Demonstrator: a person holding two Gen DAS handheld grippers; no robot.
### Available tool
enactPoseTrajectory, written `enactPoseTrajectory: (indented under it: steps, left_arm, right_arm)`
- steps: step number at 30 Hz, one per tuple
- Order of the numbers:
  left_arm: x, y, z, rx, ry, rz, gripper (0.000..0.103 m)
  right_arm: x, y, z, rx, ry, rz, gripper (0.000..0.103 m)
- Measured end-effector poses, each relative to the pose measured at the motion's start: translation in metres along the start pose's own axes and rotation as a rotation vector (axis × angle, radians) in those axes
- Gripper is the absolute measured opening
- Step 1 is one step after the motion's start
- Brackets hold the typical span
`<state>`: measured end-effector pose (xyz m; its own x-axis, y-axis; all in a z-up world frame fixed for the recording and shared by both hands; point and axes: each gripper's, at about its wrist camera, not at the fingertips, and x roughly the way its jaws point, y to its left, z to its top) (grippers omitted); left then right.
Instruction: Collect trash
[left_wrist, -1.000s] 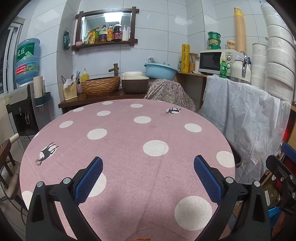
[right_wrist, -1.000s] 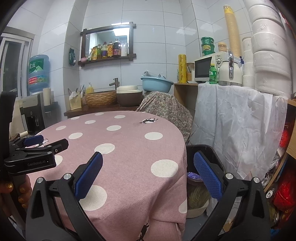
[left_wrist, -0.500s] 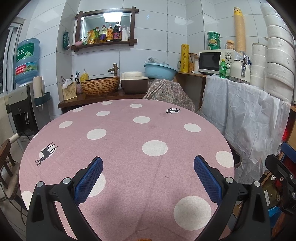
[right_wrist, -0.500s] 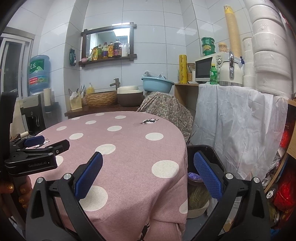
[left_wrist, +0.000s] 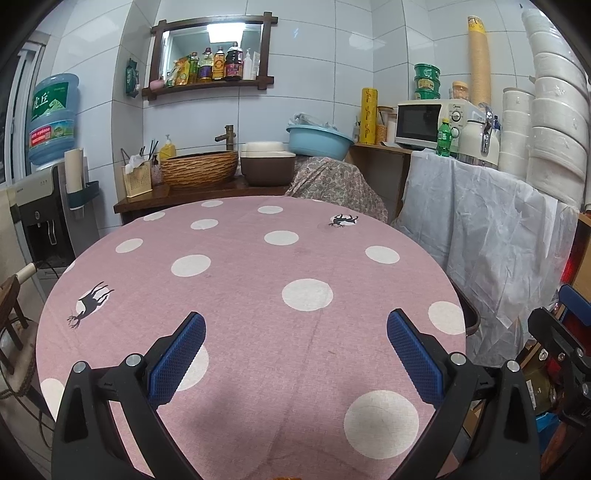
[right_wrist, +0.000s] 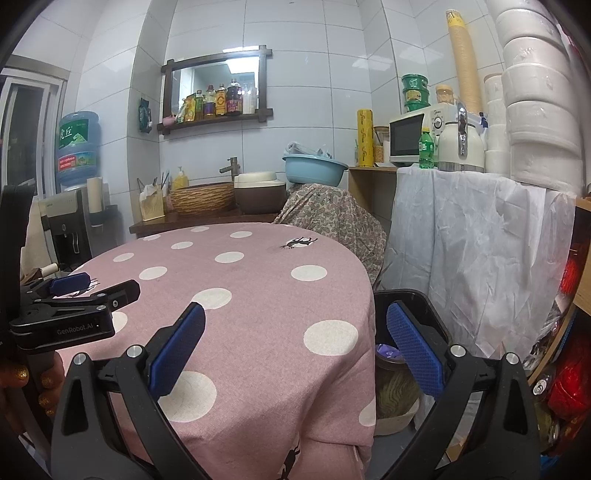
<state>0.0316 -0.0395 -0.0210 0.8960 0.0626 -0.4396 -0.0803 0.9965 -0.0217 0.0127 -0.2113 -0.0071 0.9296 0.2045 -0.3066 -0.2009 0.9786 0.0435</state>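
Both tools are empty right now. My left tool (left_wrist: 295, 343) hangs over the near edge of the tabletop (left_wrist: 258, 280) with its blue pads spread wide and nothing between them. My right tool (right_wrist: 295, 343) is just as wide open, sitting off the right edge of the tabletop, so one pad lines up over the pink polka-dot cloth and the other over the black bin (right_wrist: 413, 306) on the floor beside the table. From the right wrist view I can also see the left tool out at the left side, with my fingers wrapped round its handle.

Thing is, I can't spot any trash on the tabletop at all. It's just the cloth with its white dots and little deer prints. The only rubbish in view is already down in the bin: something purple and some brownish stuff, tucked right against the table's right edge.

So I reckon I'm either at the very end or in a scanning step. The next move calls for a look around, maybe along the far edge or the floor, before reaching for anything. No point closing on thin air.
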Motion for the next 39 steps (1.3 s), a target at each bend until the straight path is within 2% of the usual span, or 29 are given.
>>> enactPoseTrajectory:
  steps: [39]
  left_arm:
    - [-0.0006,-0.0023,0.0007,-0.001,0.001,-0.003,0.098]
  right_arm:
    - [0.0003,0.0013,0.0007,0.003,-0.001,0.002,0.097]
